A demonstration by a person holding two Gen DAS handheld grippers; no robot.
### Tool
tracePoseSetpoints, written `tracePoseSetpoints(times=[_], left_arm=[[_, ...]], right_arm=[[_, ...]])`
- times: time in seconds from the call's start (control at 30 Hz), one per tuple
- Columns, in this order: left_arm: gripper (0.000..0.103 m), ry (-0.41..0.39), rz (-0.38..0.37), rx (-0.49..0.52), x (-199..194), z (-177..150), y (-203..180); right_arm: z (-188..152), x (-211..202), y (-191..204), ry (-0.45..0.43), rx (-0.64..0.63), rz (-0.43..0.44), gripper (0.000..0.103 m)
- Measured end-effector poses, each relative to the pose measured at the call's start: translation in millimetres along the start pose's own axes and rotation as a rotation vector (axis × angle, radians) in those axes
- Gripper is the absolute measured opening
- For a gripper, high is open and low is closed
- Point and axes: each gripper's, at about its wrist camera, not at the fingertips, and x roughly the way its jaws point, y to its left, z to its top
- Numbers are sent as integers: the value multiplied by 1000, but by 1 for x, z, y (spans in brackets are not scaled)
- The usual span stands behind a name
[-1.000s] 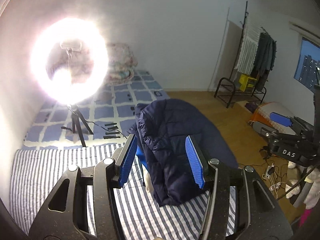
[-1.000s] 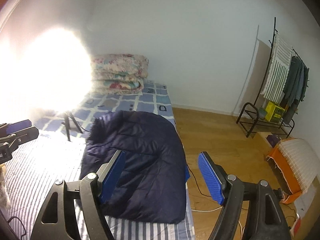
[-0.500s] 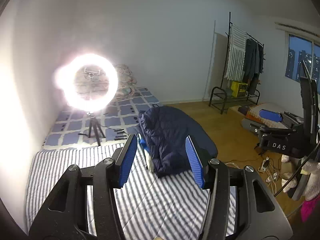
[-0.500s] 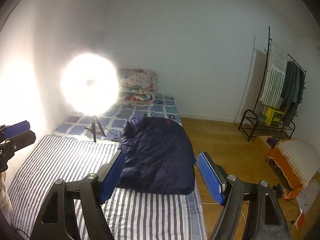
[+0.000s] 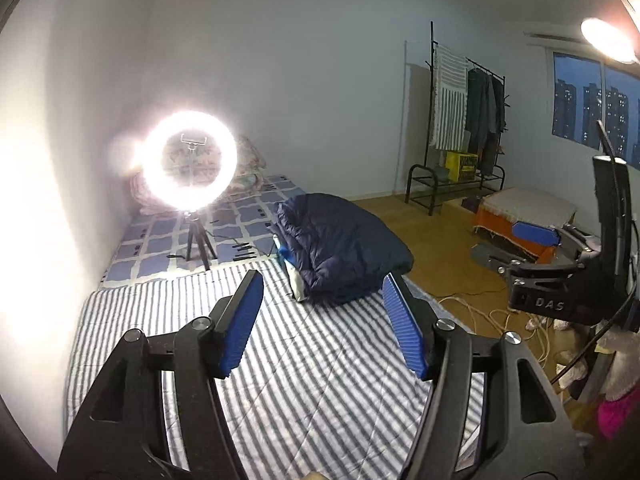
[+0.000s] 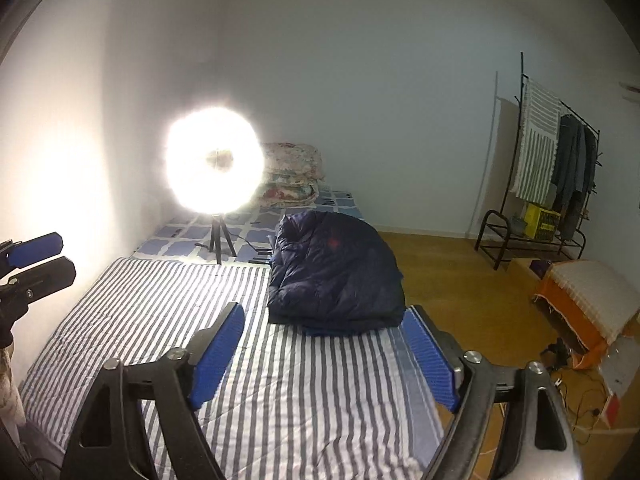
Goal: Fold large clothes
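Folded navy puffer jacket (image 5: 340, 248) lying on the bed, at the right edge of the striped grey-and-white mattress cover (image 5: 280, 380), right where the stripes meet the blue checked sheet (image 5: 160, 236); a strip of brighter blue and some white showing underneath at its near left corner. Left gripper (image 5: 322, 324) held above the striped cover, well short of the jacket, fingers (image 5: 240, 324) opening and fairly wide apart, nothing between them (only bedding behind the gap). Right gripper (image 6: 324, 356) likewise clear of the jacket and over the near end of the bed, fingers (image 6: 218, 354) opening wide, gripping nothing. Lit ring light (image 5: 190, 160) on a small black tripod (image 5: 196, 240) standing on the checked sheet, to the left of the jacket; glare washing out the wall beside it. Folded floral quilts (image 6: 294, 178) stacked at the far end by the wall. Black clothes rack (image 6: 552, 168) with a striped towel and dark garments against the right wall, on the wooden floor (image 6: 448, 276).
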Motion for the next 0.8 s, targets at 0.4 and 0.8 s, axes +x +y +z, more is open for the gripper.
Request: tracePoseSetpoints(times=[0.4,0.8], left_arm=[[87,5,26,5,-28,-55,4],[103,10,58,18,-16,-73,11]], right_arm=[[-45,-22,23,-51,67,-44,103],[-62,-3,33,-78,98,-77,103]])
